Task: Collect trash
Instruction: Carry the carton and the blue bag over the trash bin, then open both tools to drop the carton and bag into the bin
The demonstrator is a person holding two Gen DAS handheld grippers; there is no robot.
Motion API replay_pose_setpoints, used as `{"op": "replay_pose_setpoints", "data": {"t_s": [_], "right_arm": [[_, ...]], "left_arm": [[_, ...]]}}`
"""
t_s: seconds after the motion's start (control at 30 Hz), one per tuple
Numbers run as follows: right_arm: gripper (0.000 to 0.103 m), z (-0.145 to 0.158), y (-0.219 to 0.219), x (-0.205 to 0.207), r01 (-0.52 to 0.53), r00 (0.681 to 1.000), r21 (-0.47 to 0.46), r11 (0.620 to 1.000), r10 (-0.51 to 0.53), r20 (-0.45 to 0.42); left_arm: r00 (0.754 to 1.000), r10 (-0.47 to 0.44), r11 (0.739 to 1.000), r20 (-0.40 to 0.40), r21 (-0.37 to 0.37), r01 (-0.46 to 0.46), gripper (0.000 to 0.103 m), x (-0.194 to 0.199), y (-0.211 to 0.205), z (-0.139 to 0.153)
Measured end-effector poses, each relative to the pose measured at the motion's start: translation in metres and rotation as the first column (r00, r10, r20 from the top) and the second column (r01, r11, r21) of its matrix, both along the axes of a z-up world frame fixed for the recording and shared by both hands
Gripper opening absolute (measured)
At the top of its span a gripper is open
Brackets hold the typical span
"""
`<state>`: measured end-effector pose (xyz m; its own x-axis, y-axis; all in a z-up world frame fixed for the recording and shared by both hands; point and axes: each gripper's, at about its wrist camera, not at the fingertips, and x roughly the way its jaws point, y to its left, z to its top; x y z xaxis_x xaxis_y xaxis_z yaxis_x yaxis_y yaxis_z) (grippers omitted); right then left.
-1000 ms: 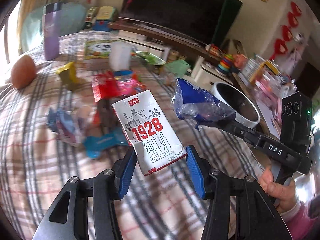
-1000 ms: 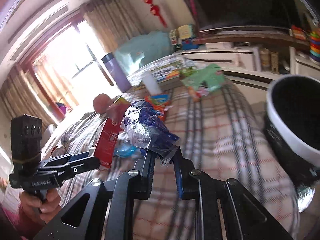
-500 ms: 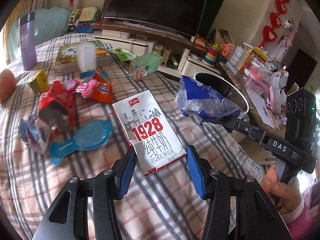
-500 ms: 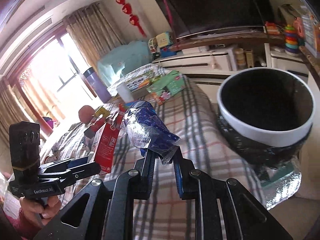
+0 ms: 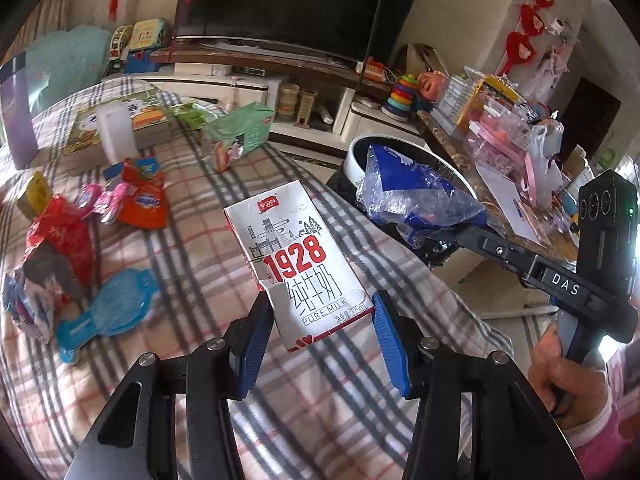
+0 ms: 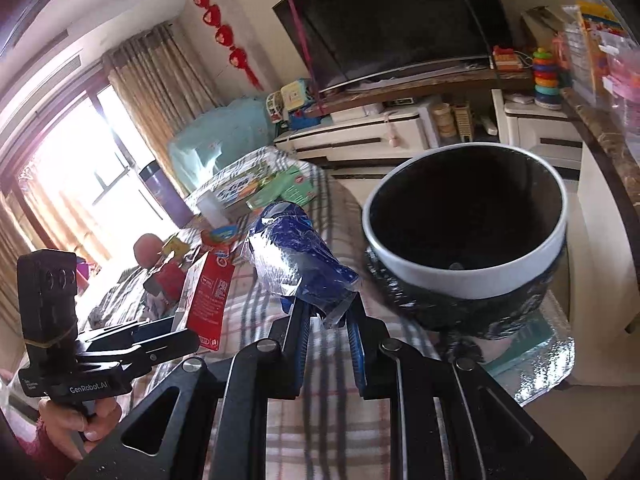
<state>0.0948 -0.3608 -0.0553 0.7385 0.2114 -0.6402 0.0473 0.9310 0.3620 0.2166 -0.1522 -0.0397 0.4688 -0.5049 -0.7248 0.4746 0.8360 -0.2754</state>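
Left wrist view shows a white milk carton, printed "1928" and "PURE MILK", clamped by its lower end between the blue pads of the left gripper, whose jaws stand about half open around the carton's width. The carton is held off the plaid blanket, tilted with its top pointing away. To its right, the right gripper reaches in from the edge with a crumpled blue and clear plastic wrapper pinched at its tip, held over the near rim of the white-rimmed black bin. A hand in a pink sleeve holds that tool's handle.

From the right wrist view, the right gripper has its jaws nearly closed on the wrapper, which sticks up and forward. The bin stands just right of it, beside the bed. The left gripper shows at left with the carton's red side.

Spread over the blanket lie more litter: a red snack bag, an orange packet, a blue plastic tray and a green carton.
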Motion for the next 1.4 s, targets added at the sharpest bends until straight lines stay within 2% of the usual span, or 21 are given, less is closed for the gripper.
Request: {"op": "replay_pose_setpoints", "data": {"t_s": [0.53, 0.83, 1.17, 1.4], "right_arm": [[0.018, 0.004, -0.05, -0.009, 0.116, 0.993, -0.006, 0.993, -0.116, 0.007], [0.018, 0.011, -0.076, -0.006, 0.166, 0.986, -0.052, 0.985, -0.167, -0.002], [0.018, 0.015, -0.1, 0.013, 0.176, 0.984, -0.108, 0.978, -0.179, -0.018], [0.018, 0.017, -0.101, 0.016, 0.16, 0.987, -0.104, 0.982, -0.161, -0.008]], "left_arm": [[0.997, -0.073, 0.997, 0.009, 0.014, 0.073, 0.049, 0.024, -0.047, 0.004], [0.993, -0.117, 0.993, 0.009, 0.017, 0.117, 0.049, 0.051, -0.085, 0.007], [0.987, -0.154, 0.987, 0.046, 0.046, 0.151, 0.048, 0.074, -0.121, 0.009], [0.987, -0.154, 0.988, 0.05, 0.041, 0.152, 0.047, 0.068, -0.115, 0.007]]}}
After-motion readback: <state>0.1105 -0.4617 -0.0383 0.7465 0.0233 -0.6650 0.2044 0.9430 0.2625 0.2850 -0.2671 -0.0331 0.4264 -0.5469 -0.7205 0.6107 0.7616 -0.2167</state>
